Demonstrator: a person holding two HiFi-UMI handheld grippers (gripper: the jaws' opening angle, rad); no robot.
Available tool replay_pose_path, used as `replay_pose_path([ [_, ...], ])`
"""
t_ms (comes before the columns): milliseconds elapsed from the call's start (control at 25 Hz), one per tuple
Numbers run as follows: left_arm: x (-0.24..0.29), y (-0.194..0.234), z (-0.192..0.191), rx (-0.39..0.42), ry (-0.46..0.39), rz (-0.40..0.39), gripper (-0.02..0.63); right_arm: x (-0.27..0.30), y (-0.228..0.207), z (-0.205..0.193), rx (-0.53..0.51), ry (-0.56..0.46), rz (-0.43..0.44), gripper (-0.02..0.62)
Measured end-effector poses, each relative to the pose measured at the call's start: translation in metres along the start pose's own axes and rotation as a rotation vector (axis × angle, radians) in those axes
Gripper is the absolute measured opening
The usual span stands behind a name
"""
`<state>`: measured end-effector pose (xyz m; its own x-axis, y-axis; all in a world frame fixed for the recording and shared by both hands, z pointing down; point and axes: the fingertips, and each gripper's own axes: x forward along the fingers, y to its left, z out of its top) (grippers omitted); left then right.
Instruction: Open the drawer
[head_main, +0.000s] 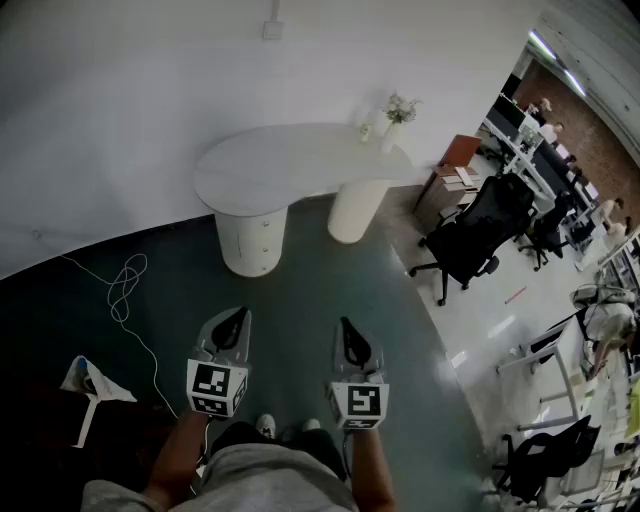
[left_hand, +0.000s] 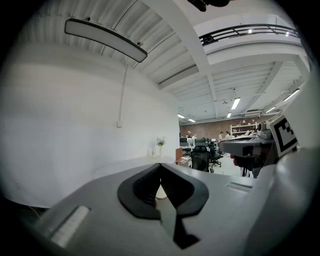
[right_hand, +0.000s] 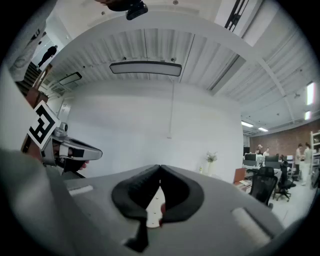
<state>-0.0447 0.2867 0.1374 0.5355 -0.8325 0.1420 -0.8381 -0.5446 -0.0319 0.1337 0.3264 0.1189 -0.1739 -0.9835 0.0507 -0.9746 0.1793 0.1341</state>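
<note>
left tongs (head_main: 238, 316) and right tongs (head_main: 346, 325), both closed on nothing, hang well short of the bench (head_main: 300, 160); its drawer (head_main: 262, 232) looks shut, so the whole task remains.

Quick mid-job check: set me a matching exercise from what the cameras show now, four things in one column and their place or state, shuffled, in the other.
Things:
1. vase of flowers
2. black office chair
3. white cable
4. left gripper

Place or state:
A. lying in loops to the left of the desk
B. jaws together, nothing between them
C. standing on the desk's right end
D. standing to the right of the desk

Pairs: 1-C, 2-D, 3-A, 4-B
</note>
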Motion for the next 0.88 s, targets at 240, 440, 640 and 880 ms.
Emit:
replay_pose_path([
  [240,-0.003,0.008,-0.002,0.005,-0.004,-0.007,0.009,0.001,0.009,0.003,0.001,-0.020,0.000,0.003],
  [440,-0.005,0.012,-0.006,0.004,0.007,-0.011,0.009,0.007,0.012,0.002,0.002,0.001,-0.002,0.003],
  [640,-0.004,0.026,-0.005,0.003,-0.004,0.012,0.009,0.019,0.014,0.003,0.000,0.005,0.002,0.003],
  [880,0.005,0.038,-0.004,-0.005,0.000,0.037,0.009,0.038,0.013,-0.001,0.007,0.017,0.022,0.003],
])
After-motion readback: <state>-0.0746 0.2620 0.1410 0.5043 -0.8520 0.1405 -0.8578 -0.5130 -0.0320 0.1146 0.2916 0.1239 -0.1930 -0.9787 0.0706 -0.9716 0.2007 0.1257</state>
